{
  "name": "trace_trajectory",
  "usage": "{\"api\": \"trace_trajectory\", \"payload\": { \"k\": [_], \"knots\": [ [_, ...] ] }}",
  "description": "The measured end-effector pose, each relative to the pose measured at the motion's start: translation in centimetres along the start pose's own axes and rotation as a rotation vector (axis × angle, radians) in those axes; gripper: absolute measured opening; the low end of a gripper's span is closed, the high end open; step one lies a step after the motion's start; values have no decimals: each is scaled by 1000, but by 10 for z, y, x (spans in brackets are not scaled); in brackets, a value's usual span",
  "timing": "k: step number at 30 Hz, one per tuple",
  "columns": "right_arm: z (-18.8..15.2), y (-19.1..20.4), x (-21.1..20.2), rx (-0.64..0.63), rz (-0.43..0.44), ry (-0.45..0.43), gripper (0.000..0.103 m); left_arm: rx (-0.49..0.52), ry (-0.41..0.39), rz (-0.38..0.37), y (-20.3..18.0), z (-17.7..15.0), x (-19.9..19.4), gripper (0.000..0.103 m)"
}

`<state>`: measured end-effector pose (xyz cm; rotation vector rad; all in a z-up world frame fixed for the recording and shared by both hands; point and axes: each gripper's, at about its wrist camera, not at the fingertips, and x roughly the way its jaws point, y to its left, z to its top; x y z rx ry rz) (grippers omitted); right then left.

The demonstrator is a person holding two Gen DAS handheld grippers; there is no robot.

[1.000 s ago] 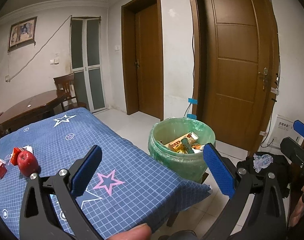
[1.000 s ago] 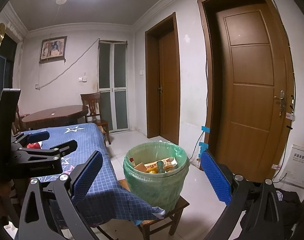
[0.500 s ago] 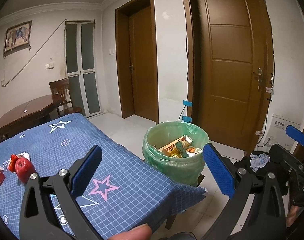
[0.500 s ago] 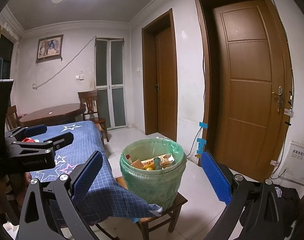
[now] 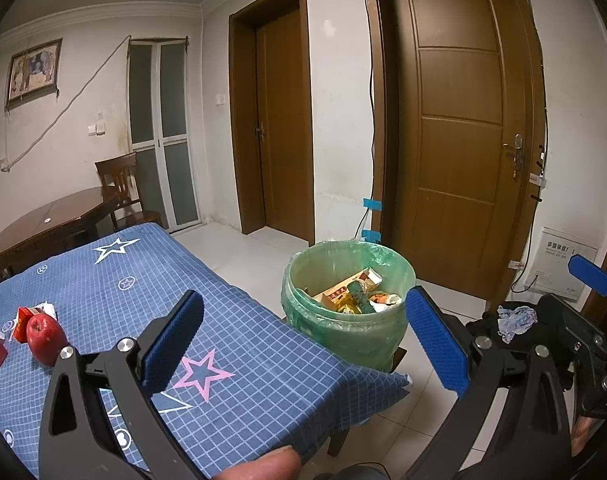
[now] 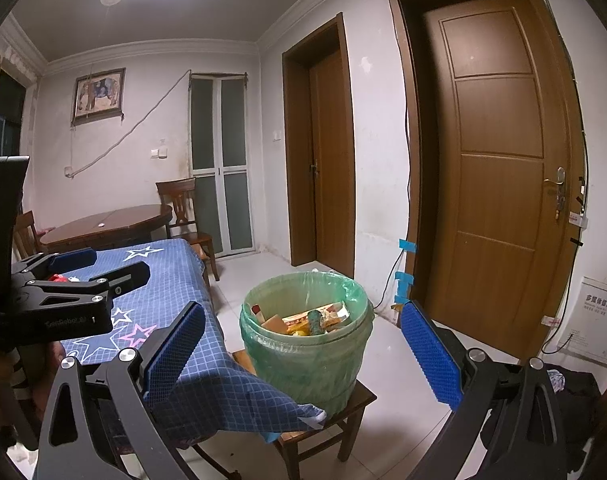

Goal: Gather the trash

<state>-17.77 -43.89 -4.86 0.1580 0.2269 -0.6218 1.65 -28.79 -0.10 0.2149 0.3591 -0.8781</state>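
Both your left gripper (image 5: 303, 344) and right gripper (image 6: 301, 354) have their fingers spread wide, holding nothing. Swing left to the red wrappers (image 5: 21, 322) on the counter (image 5: 231, 320), gripping flat edges. Leave the apple (image 5: 45, 338) touching them. The bin (image 5: 345, 308) sits just beside the counter's corner.

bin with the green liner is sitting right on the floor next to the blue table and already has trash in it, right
Not quite. The bin stands on a small wooden stool, not on the floor, as the right wrist view shows. It is beside the blue table and already holds trash.
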Motion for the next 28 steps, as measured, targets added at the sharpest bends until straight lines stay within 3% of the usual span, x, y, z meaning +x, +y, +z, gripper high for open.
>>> {"api": "trace_trajectory", "payload": {
  "k": [17,28],
  "knots": [
    [-4,3,3,-2,5,4,98,14,-11,-4,-6,-2,-2,97],
    [-9,6,5,-7,7,9,98,26,26,1,-5,-6,5,97]
  ]
}}
